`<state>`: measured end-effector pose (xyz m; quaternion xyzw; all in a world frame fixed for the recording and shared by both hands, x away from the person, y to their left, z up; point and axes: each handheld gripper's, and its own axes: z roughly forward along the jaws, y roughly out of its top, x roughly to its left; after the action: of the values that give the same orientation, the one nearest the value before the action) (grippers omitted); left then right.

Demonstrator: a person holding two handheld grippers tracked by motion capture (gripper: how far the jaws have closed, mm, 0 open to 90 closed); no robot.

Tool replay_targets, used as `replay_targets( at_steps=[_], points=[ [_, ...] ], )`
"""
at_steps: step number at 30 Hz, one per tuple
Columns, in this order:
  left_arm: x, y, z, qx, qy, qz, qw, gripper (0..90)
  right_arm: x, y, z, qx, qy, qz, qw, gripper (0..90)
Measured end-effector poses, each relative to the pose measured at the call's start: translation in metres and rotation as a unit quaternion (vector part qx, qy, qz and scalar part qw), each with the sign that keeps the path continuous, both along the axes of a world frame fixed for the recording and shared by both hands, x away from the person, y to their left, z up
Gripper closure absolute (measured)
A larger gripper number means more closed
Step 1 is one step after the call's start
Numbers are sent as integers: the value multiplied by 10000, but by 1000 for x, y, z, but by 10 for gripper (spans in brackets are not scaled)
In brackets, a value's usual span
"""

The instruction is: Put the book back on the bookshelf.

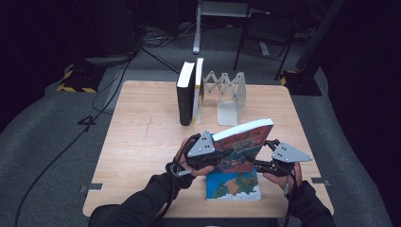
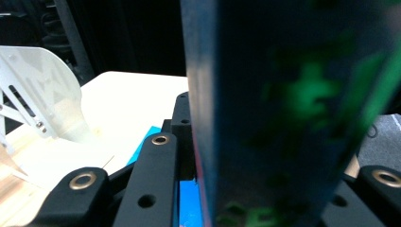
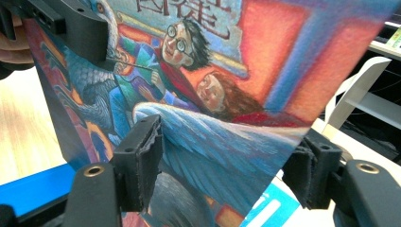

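Observation:
A thick book with a painted cover [image 1: 246, 137] [image 3: 227, 71] is held tilted above the table's near middle. My left gripper [image 1: 226, 156] [image 2: 265, 189] is shut on its left end, the dark blurred spine [image 2: 293, 118] upright between the jaws. My right gripper [image 1: 260, 153] [image 3: 224, 170] stands open around the book's lower corner. Its left pad [image 3: 142, 161] lies against the cover, and its right pad [image 3: 307, 172] is just off the book's edge. A second book with a blue and green cover [image 1: 234, 185] [image 2: 189, 203] lies flat beneath.
At the back of the wooden table [image 1: 142, 142] two books [image 1: 189, 92] stand upright against an expanding metal bookend [image 1: 231, 97] [image 2: 42, 90] [image 3: 359, 90]. Cables and a chair [image 1: 265, 33] are on the floor beyond.

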<state>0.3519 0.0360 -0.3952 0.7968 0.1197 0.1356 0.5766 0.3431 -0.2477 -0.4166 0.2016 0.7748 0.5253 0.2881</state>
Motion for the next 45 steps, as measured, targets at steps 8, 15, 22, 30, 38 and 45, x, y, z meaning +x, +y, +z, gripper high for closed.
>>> replay_targets(
  at_steps=[8,15,22,30,38,45],
  points=[
    [2,-4,3,17,-27,19,10000,735,-1,-13,-2,1,99,-92,9999,368],
    [5,-5,6,12,-75,19,10000,737,4,-39,-17,-280,661,-391,9967,329],
    [7,-5,8,11,-73,40,10000,737,7,-54,-31,-591,1091,-687,9899,318],
    [8,-8,14,20,-109,110,9999,739,9,-59,-39,-700,1284,-787,9861,309],
    [11,-7,16,53,-136,162,9998,740,10,-58,-42,-708,1357,-779,9851,310],
    [17,-2,16,26,-96,261,9996,740,10,-56,-44,-736,1394,-729,9848,311]
  ],
)
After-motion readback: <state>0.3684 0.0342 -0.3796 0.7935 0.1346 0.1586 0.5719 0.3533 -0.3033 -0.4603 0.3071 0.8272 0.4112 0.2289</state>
